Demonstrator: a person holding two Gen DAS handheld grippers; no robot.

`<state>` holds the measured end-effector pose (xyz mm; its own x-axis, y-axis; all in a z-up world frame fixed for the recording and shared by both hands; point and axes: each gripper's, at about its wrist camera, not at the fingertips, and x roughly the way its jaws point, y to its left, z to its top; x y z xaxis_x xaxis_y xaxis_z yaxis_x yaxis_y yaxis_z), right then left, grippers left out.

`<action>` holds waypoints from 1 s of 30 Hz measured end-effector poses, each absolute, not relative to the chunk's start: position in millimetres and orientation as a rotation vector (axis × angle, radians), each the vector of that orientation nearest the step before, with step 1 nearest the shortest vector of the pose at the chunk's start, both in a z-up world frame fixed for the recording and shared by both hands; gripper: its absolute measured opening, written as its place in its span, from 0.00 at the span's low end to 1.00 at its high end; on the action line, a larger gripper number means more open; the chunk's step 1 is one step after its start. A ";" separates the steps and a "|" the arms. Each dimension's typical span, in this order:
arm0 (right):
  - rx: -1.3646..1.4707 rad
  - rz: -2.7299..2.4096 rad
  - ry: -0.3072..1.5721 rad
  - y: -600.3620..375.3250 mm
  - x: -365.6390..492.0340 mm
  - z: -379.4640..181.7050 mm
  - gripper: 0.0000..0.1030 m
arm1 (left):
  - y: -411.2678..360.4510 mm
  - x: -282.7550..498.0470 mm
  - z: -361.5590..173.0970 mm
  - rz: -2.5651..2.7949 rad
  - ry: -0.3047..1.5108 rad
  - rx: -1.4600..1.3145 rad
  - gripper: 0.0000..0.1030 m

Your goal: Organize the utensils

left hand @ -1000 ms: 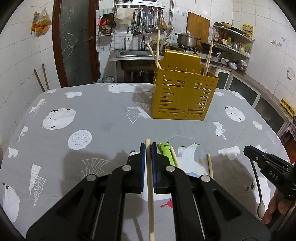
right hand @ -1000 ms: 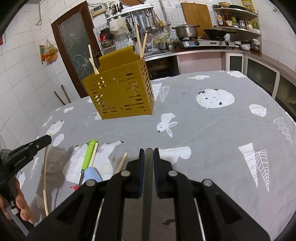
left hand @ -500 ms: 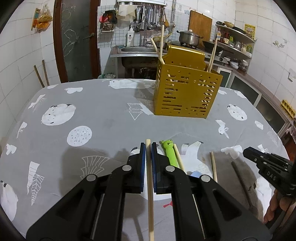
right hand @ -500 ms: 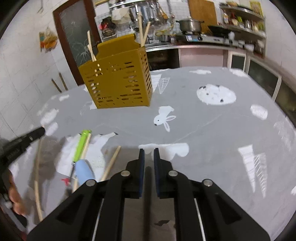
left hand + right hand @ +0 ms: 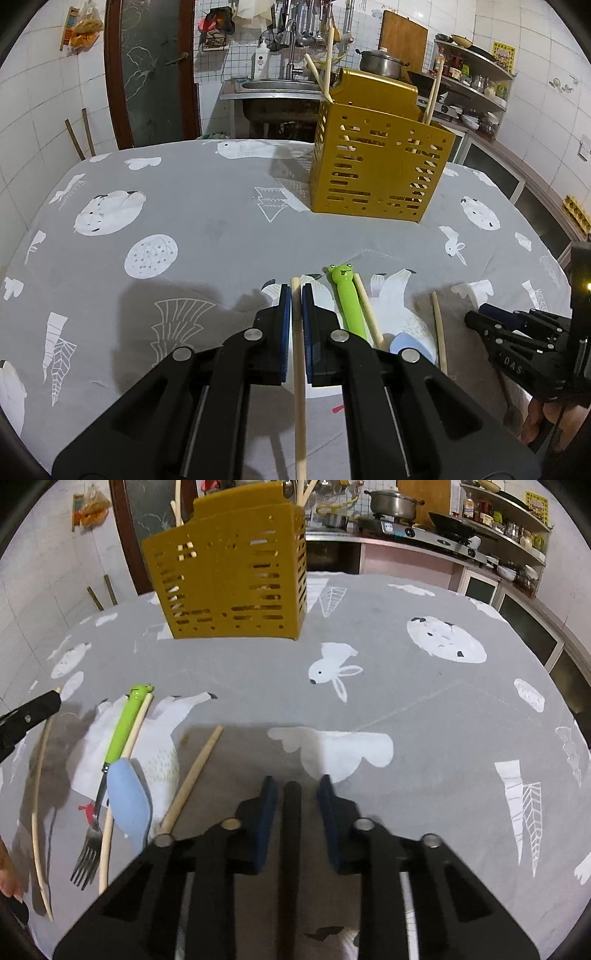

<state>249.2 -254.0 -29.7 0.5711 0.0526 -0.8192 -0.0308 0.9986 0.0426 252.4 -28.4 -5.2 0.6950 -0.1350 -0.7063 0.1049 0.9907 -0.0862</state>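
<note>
- Partly done: three chopsticks already stand in the yellow caddy (image 5: 380, 173) at the table's far side.
- The left gripper (image 5: 296, 295) pinches a fourth chopstick (image 5: 300, 387).
- The right gripper (image 5: 293, 794) has a dark handle (image 5: 290, 849) between its jaws, which are closing (pads not visibly pressing it).
- Left on the grey cloth (image 5: 406, 701): two chopsticks, one green frog-handled fork (image 5: 122, 734), one blue spoon (image 5: 129, 808).
</note>
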 end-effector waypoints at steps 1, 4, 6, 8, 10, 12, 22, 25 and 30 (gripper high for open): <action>0.031 0.048 0.974 -254.5 251.2 -29.1 0.10 | -28.6 252.3 -5.0 -0.133 0.791 -0.041 0.05; 0.051 0.052 0.993 -256.5 255.7 -27.6 0.10 | -29.1 251.5 -2.8 -0.136 0.787 -0.044 0.05; 0.082 0.058 0.978 -259.7 253.2 -24.8 0.10 | -29.4 249.7 -0.9 -0.137 0.782 -0.043 0.05; 0.095 0.053 0.950 -260.5 249.5 -20.5 0.10 | -28.7 247.2 2.2 -0.137 0.774 -0.044 0.05; 0.127 0.066 0.901 -263.2 242.8 -12.5 0.10 | -26.8 245.6 5.0 -0.136 0.767 -0.047 0.05; 0.158 0.076 0.847 -266.2 236.0 -2.2 0.10 | -25.7 243.5 9.8 -0.134 0.756 -0.053 0.05; 0.155 0.043 0.588 -269.5 206.3 50.9 0.10 | -22.7 230.7 39.2 -0.134 0.656 -0.077 0.04; 0.158 0.038 0.532 -271.0 200.3 58.8 0.10 | -22.9 226.1 46.6 -0.137 0.622 -0.078 0.04; 0.152 0.036 0.450 -269.5 194.8 69.4 0.10 | -25.4 220.1 61.6 -0.138 0.548 -0.063 0.04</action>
<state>194.8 -269.5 69.4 0.8999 0.0683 -0.4306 -0.0013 0.9881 0.1541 220.1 -25.4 61.6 0.8448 -0.1475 -0.5143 0.1141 0.9888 -0.0960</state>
